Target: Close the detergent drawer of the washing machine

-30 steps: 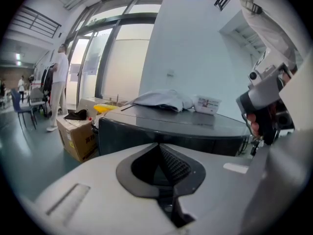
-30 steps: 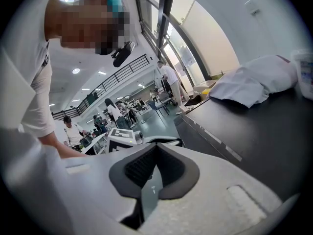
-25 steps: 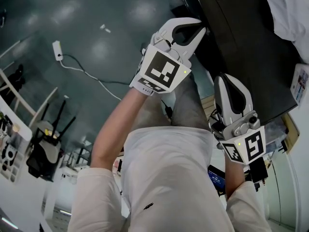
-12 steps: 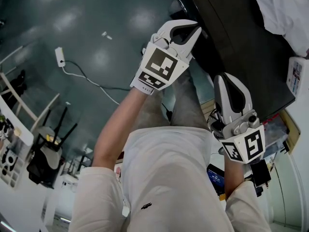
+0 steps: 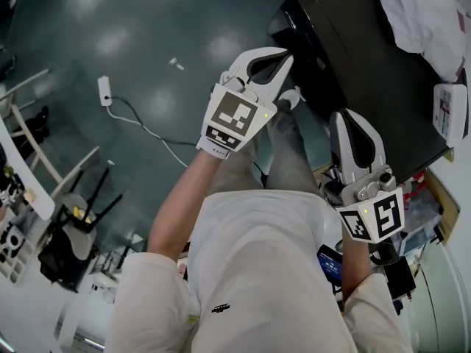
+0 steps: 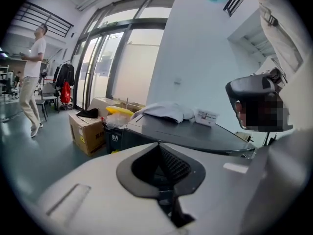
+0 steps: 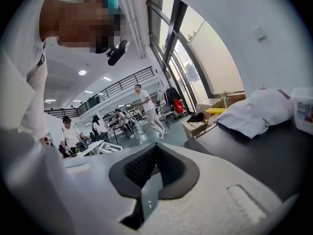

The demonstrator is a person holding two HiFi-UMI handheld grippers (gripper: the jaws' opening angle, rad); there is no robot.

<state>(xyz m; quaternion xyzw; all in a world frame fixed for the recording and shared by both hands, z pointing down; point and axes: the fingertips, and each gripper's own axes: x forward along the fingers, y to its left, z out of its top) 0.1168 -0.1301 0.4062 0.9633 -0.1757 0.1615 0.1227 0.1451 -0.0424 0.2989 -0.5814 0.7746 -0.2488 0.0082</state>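
Observation:
The washing machine [image 5: 368,72] is a dark box at the upper right of the head view; I cannot make out its detergent drawer. Its dark top also shows in the left gripper view [image 6: 195,133] and the right gripper view [image 7: 254,146]. My left gripper [image 5: 283,54] is held up in front of the body, just left of the machine's front corner, shut and empty. My right gripper [image 5: 344,116] is raised beside the machine's near edge, also shut with nothing in it. In each gripper view the tips meet, left gripper [image 6: 157,143] and right gripper [image 7: 155,145].
A white cloth [image 5: 419,13] and a white labelled box [image 5: 447,112] lie on the machine's top. A power strip with its cable [image 5: 105,90] lies on the grey floor. Chairs [image 5: 70,226] stand at the left. A cardboard box [image 6: 85,131] sits beyond the machine. A person [image 7: 146,109] walks in the hall.
The head view has swung, so more of the machine's top shows. My left gripper has drifted slightly down and left in the picture. Both grippers stay shut.

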